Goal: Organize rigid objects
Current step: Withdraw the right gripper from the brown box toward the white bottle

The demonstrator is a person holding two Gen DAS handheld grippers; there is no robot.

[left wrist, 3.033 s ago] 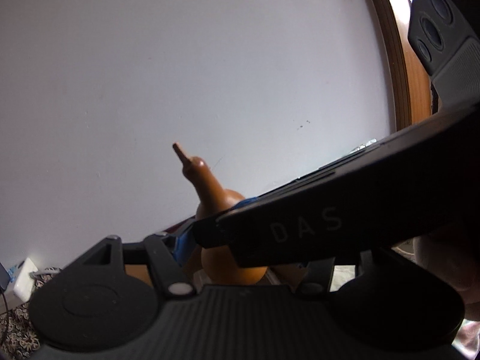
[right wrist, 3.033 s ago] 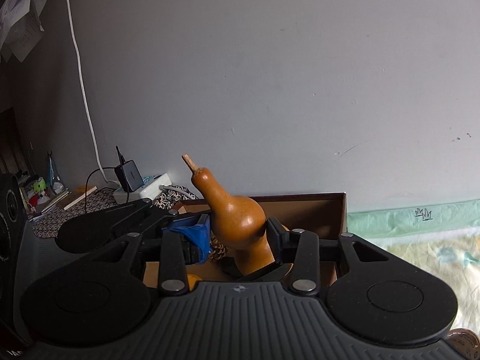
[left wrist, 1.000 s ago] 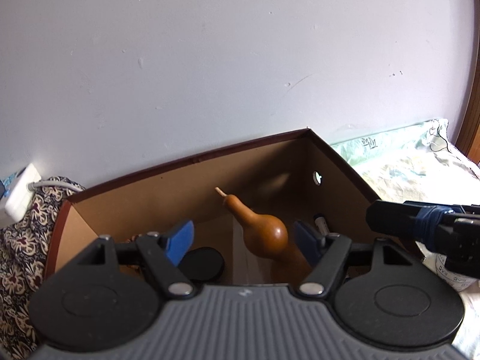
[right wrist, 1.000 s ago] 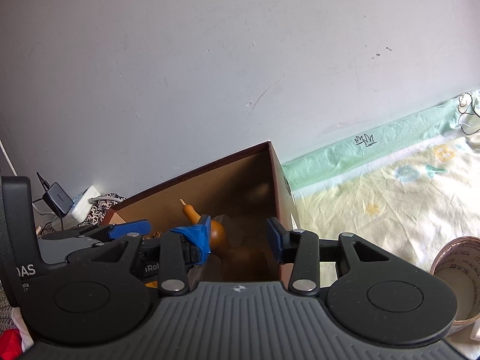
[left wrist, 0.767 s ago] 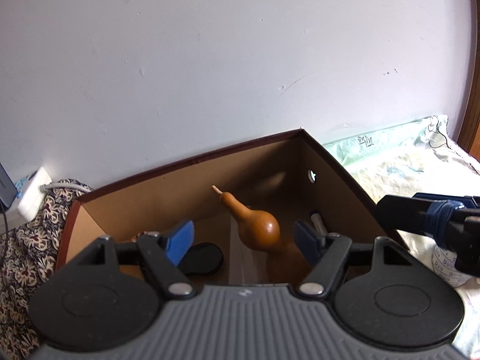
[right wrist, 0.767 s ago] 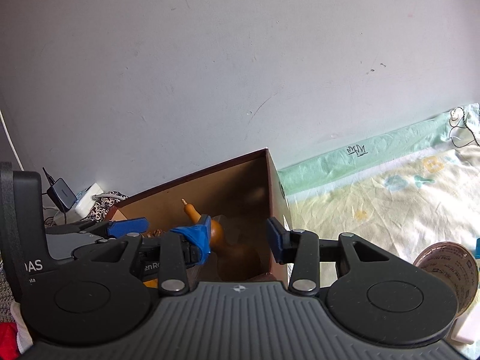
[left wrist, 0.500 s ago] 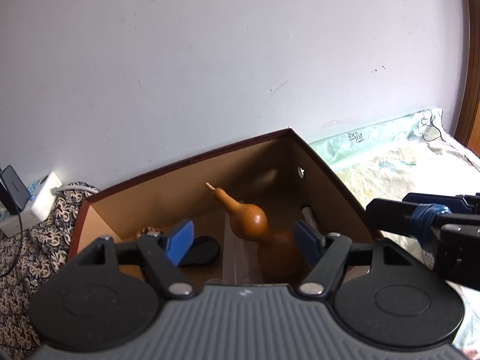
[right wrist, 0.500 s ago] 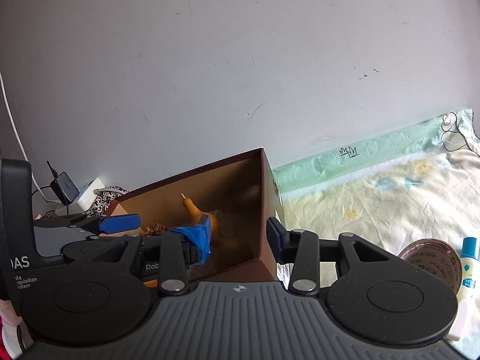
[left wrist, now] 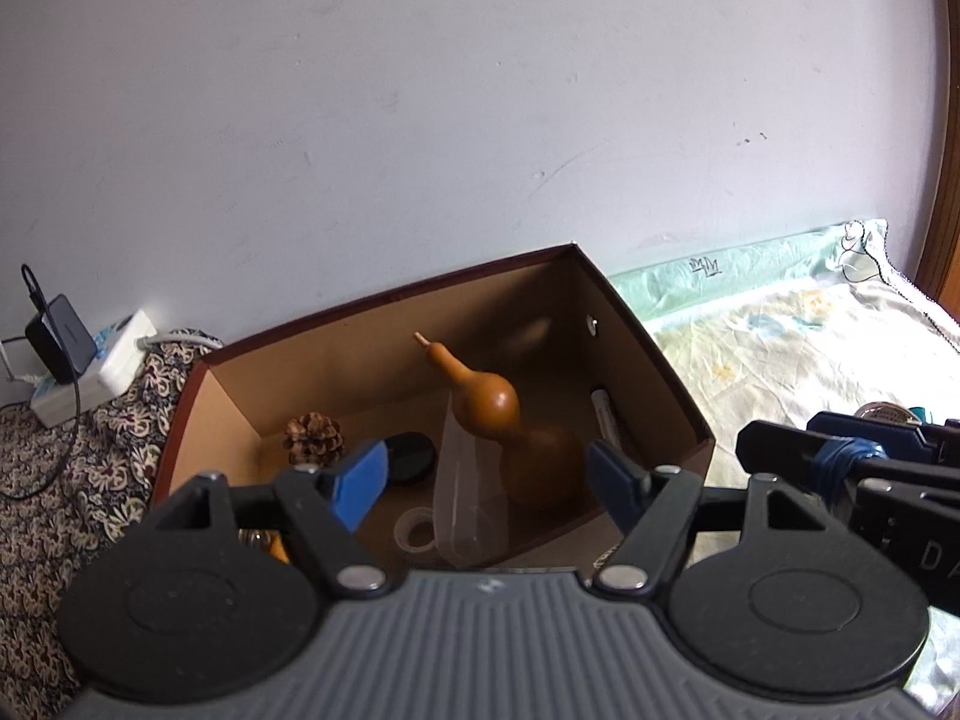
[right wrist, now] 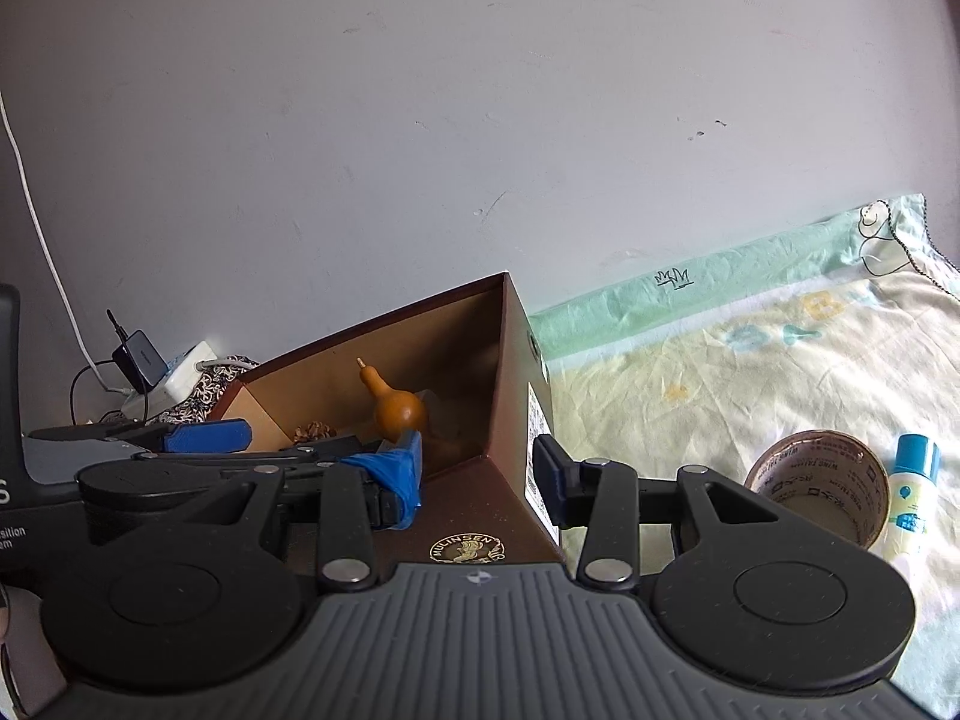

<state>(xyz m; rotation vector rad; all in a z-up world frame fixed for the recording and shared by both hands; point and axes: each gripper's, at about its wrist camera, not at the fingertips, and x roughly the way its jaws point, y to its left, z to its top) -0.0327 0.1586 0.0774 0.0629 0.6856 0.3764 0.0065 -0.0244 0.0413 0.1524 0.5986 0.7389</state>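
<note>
The left tool (left wrist: 486, 480) hangs over the near edge of the cardboard box (left wrist: 384, 300) with its blue-tipped fingers spread wide and nothing between them. The right tool (right wrist: 477, 468) sits just to its right, outside the box's near corner, its jaws also apart and empty, one finger wrapped in blue tape. Inside the box the brown gourd (left wrist: 486, 402) stands on its bulb, its neck and stem leaning toward the back wall. Beside it in the box lie a pine cone (left wrist: 313, 437), a black round lid (left wrist: 411, 456), a clear plastic piece (left wrist: 462, 498) and a marker (left wrist: 606, 417) along the right wall. The box rests on a bed with a pale printed sheet (right wrist: 720, 372). On the sheet to the right of the box, a roll of tape (right wrist: 816, 495) lies just beside a small white bottle with a blue cap (right wrist: 912, 492). A white power strip with a black charger (left wrist: 90, 354) sits by the wall to the left.
</note>
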